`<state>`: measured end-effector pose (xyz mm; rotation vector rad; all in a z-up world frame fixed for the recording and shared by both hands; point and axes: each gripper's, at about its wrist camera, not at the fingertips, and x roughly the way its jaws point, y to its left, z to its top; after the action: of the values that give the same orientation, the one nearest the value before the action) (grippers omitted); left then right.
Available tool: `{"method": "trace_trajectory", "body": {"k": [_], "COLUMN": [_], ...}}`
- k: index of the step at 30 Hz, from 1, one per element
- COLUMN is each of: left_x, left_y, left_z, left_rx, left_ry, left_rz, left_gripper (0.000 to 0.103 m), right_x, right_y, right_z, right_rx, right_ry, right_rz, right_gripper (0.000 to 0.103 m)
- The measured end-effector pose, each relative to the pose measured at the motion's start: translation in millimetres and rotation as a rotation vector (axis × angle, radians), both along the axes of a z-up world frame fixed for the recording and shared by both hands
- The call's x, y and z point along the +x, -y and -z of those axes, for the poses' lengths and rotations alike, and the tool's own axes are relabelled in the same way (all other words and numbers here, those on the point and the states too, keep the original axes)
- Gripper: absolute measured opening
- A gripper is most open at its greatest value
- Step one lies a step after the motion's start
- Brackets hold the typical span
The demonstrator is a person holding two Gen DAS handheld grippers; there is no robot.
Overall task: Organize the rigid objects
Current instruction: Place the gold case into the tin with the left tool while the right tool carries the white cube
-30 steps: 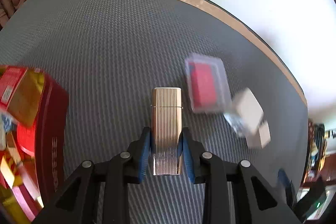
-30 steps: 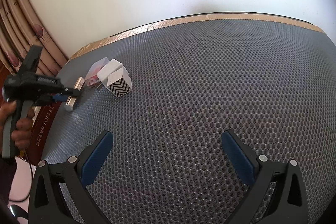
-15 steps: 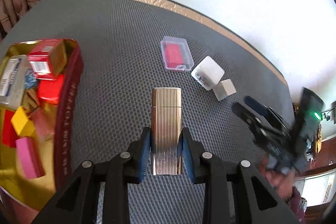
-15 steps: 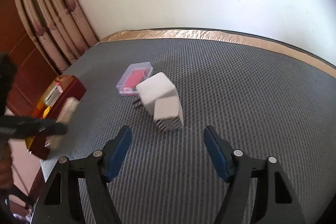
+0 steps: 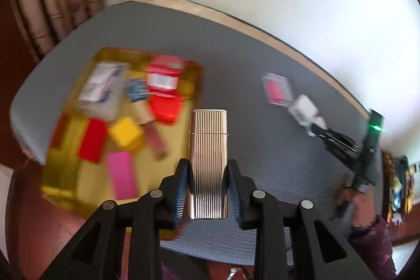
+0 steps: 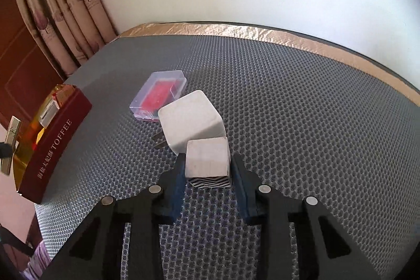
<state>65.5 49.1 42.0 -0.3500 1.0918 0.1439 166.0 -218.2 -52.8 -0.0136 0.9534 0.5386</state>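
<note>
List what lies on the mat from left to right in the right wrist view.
Toffee tin → clear case with a red card → white plug adapter → small zigzag-sided cube, which sits between the closing pads of the right gripper.

**Bright daylight, one view smeared by motion**

Both fisheye views are brightly lit, the white wall (image 5: 288, 4) nearly blown out toward two o'clock. The left wrist view is motion-blurred: the open tin (image 5: 65, 127) at nine o'clock and its contents smear, while the ribbed gold lighter (image 5: 208, 164) stays sharp. The right wrist view is crisp, with soft shadows beside the white cube (image 6: 207, 159). Dark vignetting rounds every corner, and straight edges bow.
</note>
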Motion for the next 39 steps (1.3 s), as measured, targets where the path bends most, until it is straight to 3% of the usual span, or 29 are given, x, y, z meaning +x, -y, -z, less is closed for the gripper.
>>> {"method": "trace_trajectory", "body": {"k": [7,20,26,30,33,39], "left_x": [-8.3,-4.7,-6.1,-12.0,-21.4,-62.8], "left_y": [-36.5,-33.4,-24.8,-16.7,-19.8,-67.2], "left_z": [23.6,65.0,67.3,57.5,45.0,11.7], "left_rx": [0.024,0.036,0.139,0.245,0.277,0.286], "left_ry": [-0.044,-0.112,-0.124,-0.082,-0.041,0.116], "left_rz": [-0.065,-0.016,-0.010,0.001,-0.013,-0.247], "left_gripper": [0.030,0.030,0.031,0.041,0.041,0.050], "right_x": [-21.1,-62.2,-69.1,-73.5,-77.9,-92.2], "right_y": [14.8,34.9,20.7,7.9,-7.0,-63.1], "right_z": [-10.8,-51.1,-64.6,-72.4,-81.3,-105.5], "right_rx": [0.032,0.126,0.134,0.135,0.153,0.216], "right_ry": [-0.005,-0.007,0.003,0.008,0.010,0.015], "right_rz": [0.012,0.049,0.039,0.021,-0.004,-0.120], "right_gripper": [0.031,0.031,0.031,0.031,0.031,0.031]}}
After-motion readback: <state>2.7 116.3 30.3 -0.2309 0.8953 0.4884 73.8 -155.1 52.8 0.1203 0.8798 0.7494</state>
